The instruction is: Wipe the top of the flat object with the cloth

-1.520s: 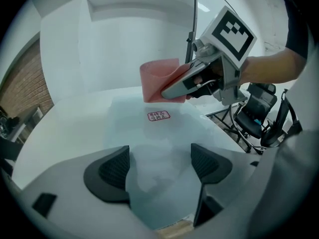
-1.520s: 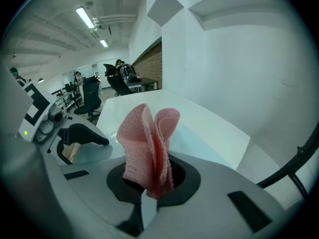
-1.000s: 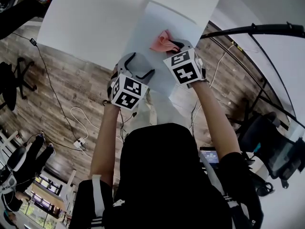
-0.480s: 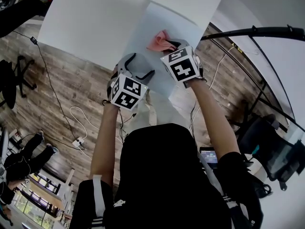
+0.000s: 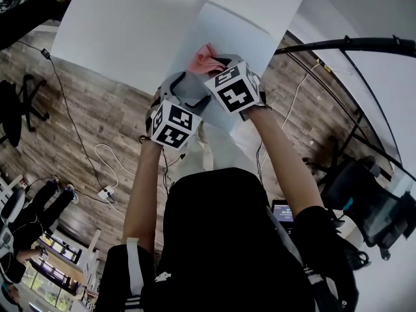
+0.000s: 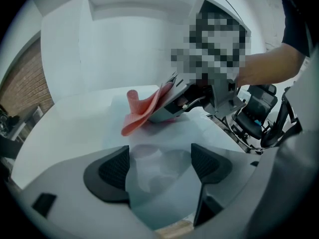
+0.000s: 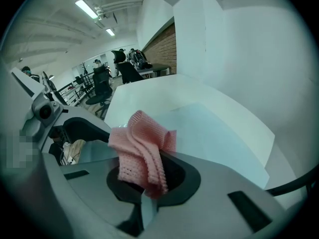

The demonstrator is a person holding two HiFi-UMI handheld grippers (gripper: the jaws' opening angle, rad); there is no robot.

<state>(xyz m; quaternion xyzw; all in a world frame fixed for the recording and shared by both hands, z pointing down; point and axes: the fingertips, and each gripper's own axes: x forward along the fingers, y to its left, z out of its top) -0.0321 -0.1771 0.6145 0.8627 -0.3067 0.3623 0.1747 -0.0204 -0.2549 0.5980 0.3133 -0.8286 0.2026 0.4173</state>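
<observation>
A pale, flat sheet (image 5: 227,34) lies on the white table (image 5: 117,25). My right gripper (image 5: 214,65) is shut on a folded pink cloth (image 5: 201,58) and presses it onto the sheet's near left part. In the right gripper view the cloth (image 7: 142,151) bulges up out of the closed jaws, with the sheet (image 7: 224,133) beyond. My left gripper (image 5: 192,91) stands open at the sheet's near edge. In the left gripper view its pads (image 6: 112,171) sit either side of the sheet's near corner (image 6: 159,178), with the cloth (image 6: 142,113) and the right gripper (image 6: 192,96) just ahead.
The table's near edge runs under both grippers, with wooden floor (image 5: 97,122) and cables (image 5: 110,168) below it. A black curved bar (image 5: 351,43) crosses at the right. Office chairs stand at the far left (image 5: 19,109) and lower right (image 5: 370,207).
My right gripper has slid the pink cloth leftward and nearer across the sheet, closing in on the left gripper. The left gripper has stayed put.
</observation>
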